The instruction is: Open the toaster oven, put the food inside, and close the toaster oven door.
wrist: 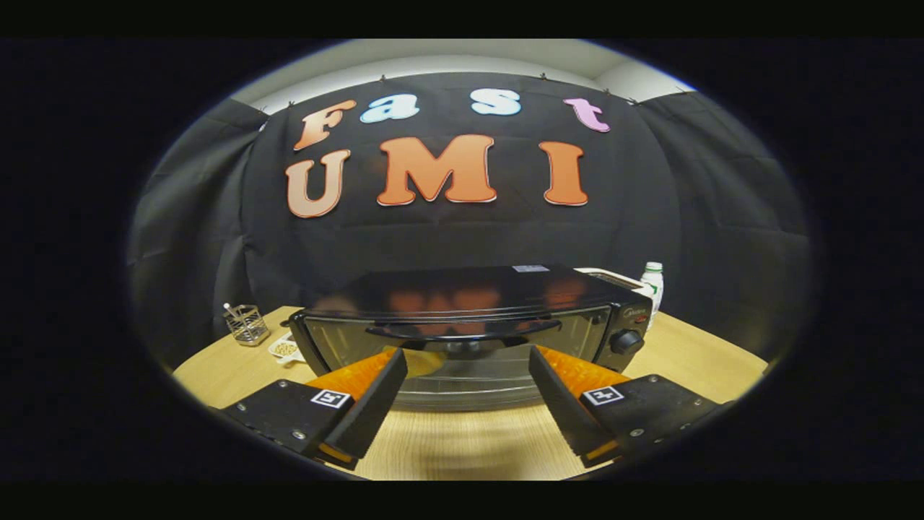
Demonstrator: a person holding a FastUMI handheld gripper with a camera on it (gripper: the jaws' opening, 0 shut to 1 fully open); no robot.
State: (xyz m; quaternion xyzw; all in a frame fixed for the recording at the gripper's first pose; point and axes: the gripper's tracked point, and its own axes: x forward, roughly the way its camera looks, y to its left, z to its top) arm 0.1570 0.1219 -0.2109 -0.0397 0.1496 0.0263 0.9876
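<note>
Squarely ahead of the fingers, the toaster oven (pixel 469 325) sits on the wooden table (pixel 693 354), black and glossy, its glass door closed, a curved handle (pixel 462 332) across the top and a knob (pixel 626 341) beside it. The gripper (pixel 468 361) is level, fingers spread wide and empty, tips near the door.

One toaster oven (pixel 469 325), one bottle (pixel 652 283), one wire holder (pixel 246 323), one small dish (pixel 285 349), two spread, empty fingers (pixel 375 404).

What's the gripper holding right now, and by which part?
Nothing. The gripper is open, its fingers spread in front of the toaster oven, whose door handle lies just beyond them, ungrasped.
</note>
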